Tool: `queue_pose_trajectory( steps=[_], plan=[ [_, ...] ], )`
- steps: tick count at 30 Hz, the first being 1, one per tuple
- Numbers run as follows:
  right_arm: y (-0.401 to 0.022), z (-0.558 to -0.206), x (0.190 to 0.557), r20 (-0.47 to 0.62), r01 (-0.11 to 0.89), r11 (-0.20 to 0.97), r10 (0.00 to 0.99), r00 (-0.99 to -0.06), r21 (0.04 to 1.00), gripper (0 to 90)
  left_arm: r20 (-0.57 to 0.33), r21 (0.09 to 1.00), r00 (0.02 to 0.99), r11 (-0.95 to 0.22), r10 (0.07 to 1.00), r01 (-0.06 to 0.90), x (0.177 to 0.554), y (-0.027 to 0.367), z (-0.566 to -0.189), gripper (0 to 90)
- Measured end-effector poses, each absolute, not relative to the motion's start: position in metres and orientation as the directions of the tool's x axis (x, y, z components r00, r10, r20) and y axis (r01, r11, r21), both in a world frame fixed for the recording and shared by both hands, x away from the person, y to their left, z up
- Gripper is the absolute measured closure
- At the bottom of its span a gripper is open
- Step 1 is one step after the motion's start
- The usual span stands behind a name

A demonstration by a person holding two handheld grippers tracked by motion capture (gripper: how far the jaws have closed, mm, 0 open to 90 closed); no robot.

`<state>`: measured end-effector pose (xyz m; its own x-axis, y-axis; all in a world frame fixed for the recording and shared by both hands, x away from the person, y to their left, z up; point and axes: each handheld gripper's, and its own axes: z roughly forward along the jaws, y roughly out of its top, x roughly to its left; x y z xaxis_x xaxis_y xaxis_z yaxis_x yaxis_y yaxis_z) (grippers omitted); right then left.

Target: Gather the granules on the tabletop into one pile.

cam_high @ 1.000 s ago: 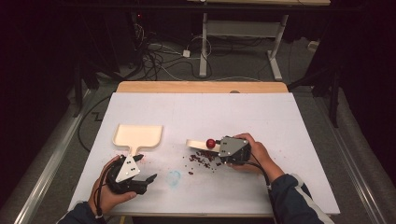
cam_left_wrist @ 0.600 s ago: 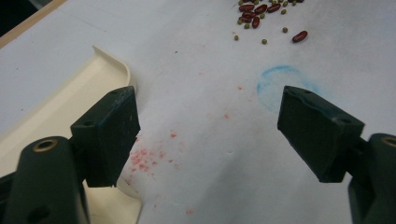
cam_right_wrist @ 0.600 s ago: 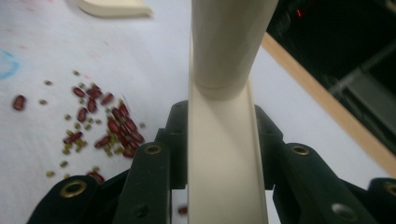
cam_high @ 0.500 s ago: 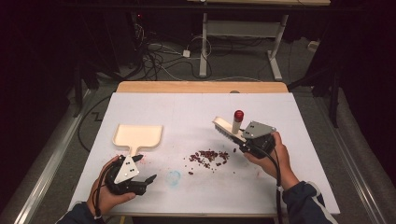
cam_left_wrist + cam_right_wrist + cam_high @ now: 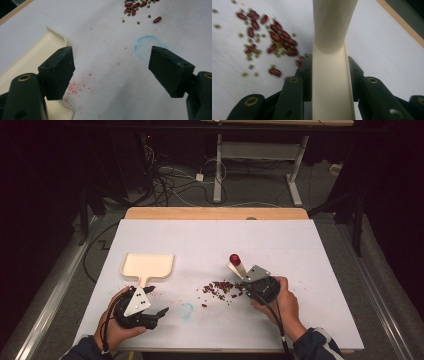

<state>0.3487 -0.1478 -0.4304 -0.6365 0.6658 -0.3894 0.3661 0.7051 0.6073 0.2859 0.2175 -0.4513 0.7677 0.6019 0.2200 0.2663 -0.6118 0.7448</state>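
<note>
A dark room with cables point(image 5: 170, 175) on the floor surrounds the white table point(image 5: 280, 245). A cream dustpan point(image 5: 148, 265) lies at its left, handle toward the person, beside the left gripper point(image 5: 161, 312), whose jaws stand wide and empty. The right gripper point(image 5: 246, 288) clamps a cream brush point(image 5: 237, 268), long axis slanting up and away, red tip point(image 5: 234, 258) highest, just right of the scattered beans point(image 5: 220, 288).

right gripper point(image 5: 248, 283) | brush point(image 5: 237, 265) carried back down | beside beans point(image 5: 220, 289)
</note>
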Motion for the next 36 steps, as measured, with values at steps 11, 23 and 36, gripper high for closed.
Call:
queue_pose_trajectory(
  steps=[11,23,36],
  plan=[
    [-0.126,-0.428,0.342,-0.326,0.344,0.661,0.675,-0.662,0.667,67.5,0.216,0.743,0.771,-0.613,0.599,0.268,0.288,0.216,-0.452,20.4],
    [-0.137,-0.407,0.331,-0.253,0.300,0.566,0.698,-0.669,0.768,67.6,0.217,0.759,0.763,-0.597,0.609,0.261,0.291,0.217,-0.448,20.5],
    [-0.086,-0.416,0.310,0.086,0.387,0.398,0.596,-0.798,0.831,67.6,0.191,0.796,0.721,-0.535,0.666,0.283,0.291,0.231,-0.441,20.5]
  ],
)
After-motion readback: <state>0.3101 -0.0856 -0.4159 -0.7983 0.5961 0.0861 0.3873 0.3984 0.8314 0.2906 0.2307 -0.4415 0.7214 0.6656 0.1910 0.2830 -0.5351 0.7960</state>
